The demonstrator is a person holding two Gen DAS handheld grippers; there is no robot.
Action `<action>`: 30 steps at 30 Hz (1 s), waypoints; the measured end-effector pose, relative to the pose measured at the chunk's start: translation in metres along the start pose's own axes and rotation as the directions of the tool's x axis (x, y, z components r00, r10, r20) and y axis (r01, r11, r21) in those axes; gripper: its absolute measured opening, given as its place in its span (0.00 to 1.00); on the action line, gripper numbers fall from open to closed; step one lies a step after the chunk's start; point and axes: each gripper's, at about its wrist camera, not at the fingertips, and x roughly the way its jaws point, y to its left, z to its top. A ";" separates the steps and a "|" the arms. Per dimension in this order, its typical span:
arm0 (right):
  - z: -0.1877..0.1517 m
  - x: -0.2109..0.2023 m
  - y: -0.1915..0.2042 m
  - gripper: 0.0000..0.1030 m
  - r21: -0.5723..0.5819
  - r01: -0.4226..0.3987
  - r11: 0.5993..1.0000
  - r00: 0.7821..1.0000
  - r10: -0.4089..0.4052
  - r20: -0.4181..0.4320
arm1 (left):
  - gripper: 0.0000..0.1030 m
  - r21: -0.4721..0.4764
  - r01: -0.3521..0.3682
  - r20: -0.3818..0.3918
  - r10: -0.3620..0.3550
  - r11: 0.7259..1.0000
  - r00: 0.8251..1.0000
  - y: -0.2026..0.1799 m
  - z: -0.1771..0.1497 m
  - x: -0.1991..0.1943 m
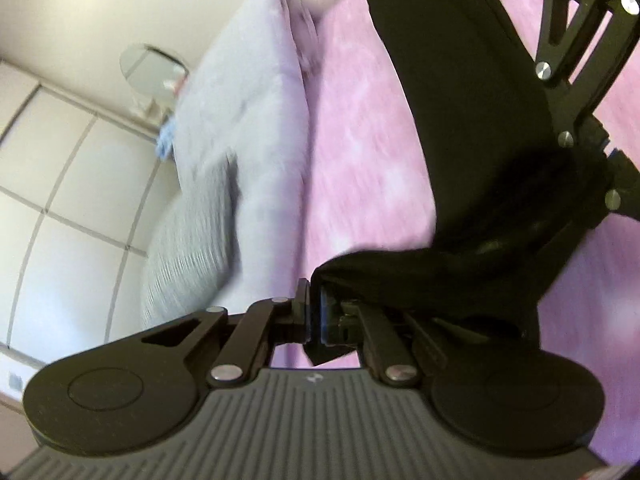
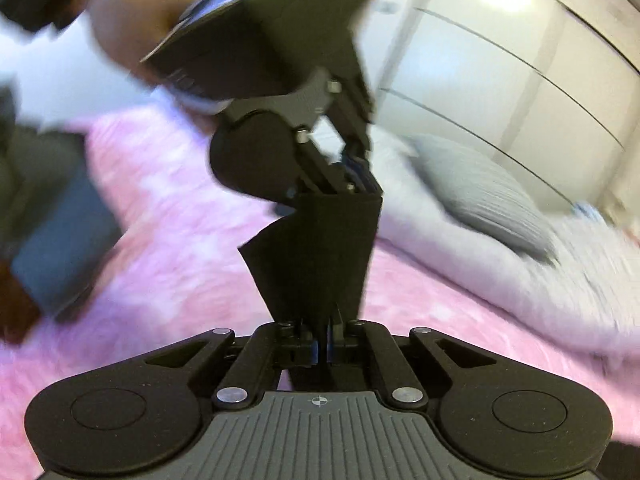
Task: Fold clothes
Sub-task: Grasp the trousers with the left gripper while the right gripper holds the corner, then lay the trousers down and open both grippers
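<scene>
A black garment (image 1: 472,132) hangs stretched between my two grippers above a pink fluffy blanket (image 1: 360,152). My left gripper (image 1: 316,316) is shut on one black edge of it. In the left wrist view the right gripper (image 1: 580,152) shows at the far right, gripping the other end. In the right wrist view my right gripper (image 2: 322,344) is shut on the black garment (image 2: 320,256), and the left gripper (image 2: 356,176) holds its far end just ahead. The frames are motion-blurred.
A pale lilac duvet (image 1: 256,128) and a grey ribbed pillow (image 2: 484,200) lie along the bed's side. A stack of dark folded clothes (image 2: 56,236) sits on the pink blanket (image 2: 168,240). White wardrobe doors (image 2: 500,64) stand behind. A round mirror (image 1: 154,68) stands by the wall.
</scene>
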 end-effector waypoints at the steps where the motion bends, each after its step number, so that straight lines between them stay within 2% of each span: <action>1: 0.000 -0.009 -0.019 0.03 0.046 0.009 0.999 1.000 -0.009 0.009 | 0.04 0.011 -0.003 0.011 0.003 1.000 1.000 0.002 0.022 0.006; 2: 0.001 -0.017 -0.037 0.03 0.091 0.017 0.996 1.000 -0.019 0.019 | 0.04 0.025 -0.005 0.023 0.005 1.000 1.000 0.004 0.044 0.012; 5: -0.027 -0.044 -0.109 0.03 0.238 0.008 0.971 1.000 -0.013 0.018 | 0.03 0.050 -0.004 0.055 0.002 0.999 0.998 -0.001 0.115 0.036; 10: -0.088 -0.076 -0.229 0.03 0.419 -0.024 0.908 1.000 0.022 0.011 | 0.00 0.118 0.039 0.092 -0.050 0.992 0.994 -0.023 0.225 0.110; 14: -0.150 -0.082 -0.325 0.03 0.618 -0.011 0.786 0.999 0.041 -0.035 | 0.00 0.166 0.095 0.089 -0.110 0.982 0.990 -0.051 0.288 0.186; 16: -0.191 -0.073 -0.370 0.03 0.724 -0.025 0.689 0.995 0.086 -0.048 | 0.00 0.180 0.137 0.053 -0.149 0.974 0.987 -0.067 0.308 0.227; 17: -0.216 -0.065 -0.388 0.03 0.777 -0.029 0.629 0.991 0.119 -0.060 | 0.02 0.171 0.158 0.034 -0.166 0.973 0.986 -0.075 0.315 0.241; 18: -0.241 -0.058 -0.405 0.03 0.826 -0.029 0.563 0.986 0.154 -0.070 | 0.03 0.155 0.177 0.018 -0.182 0.972 0.983 -0.080 0.316 0.247; 21: -0.293 -0.048 -0.433 0.05 0.901 -0.051 0.431 0.960 0.268 -0.074 | 0.06 0.103 0.233 -0.033 -0.230 0.967 0.973 -0.092 0.310 0.254; 22: -0.304 -0.049 -0.439 0.13 0.919 -0.055 0.390 0.953 0.295 -0.068 | 0.07 0.084 0.249 -0.054 -0.245 0.965 0.968 -0.094 0.303 0.251; 24: -0.310 -0.061 -0.443 0.17 0.923 -0.051 0.381 0.953 0.295 -0.069 | 0.07 0.025 0.279 -0.115 -0.275 0.960 0.955 -0.092 0.277 0.244; 25: -0.312 -0.067 -0.444 0.17 0.932 -0.046 0.359 0.952 0.299 -0.069 | 0.08 -0.018 0.297 -0.148 -0.296 0.955 0.944 -0.090 0.265 0.243; 26: -0.317 -0.072 -0.447 0.17 0.949 -0.037 0.313 0.951 0.303 -0.063 | 0.08 -0.062 0.318 -0.177 -0.324 0.946 0.929 -0.088 0.252 0.242; 28: -0.328 -0.078 -0.455 0.17 0.982 -0.028 0.184 0.950 0.310 -0.031 | 0.08 -0.132 0.360 -0.213 -0.381 0.924 0.900 -0.085 0.231 0.244; 29: -0.330 -0.081 -0.458 0.17 0.991 -0.019 0.136 0.954 0.299 -0.022 | 0.09 -0.157 0.379 -0.220 -0.406 0.912 0.887 -0.084 0.222 0.246; 30: -0.330 -0.085 -0.458 0.18 0.994 -0.017 0.107 0.957 0.290 -0.015 | 0.10 -0.169 0.398 -0.214 -0.427 0.902 0.878 -0.082 0.217 0.250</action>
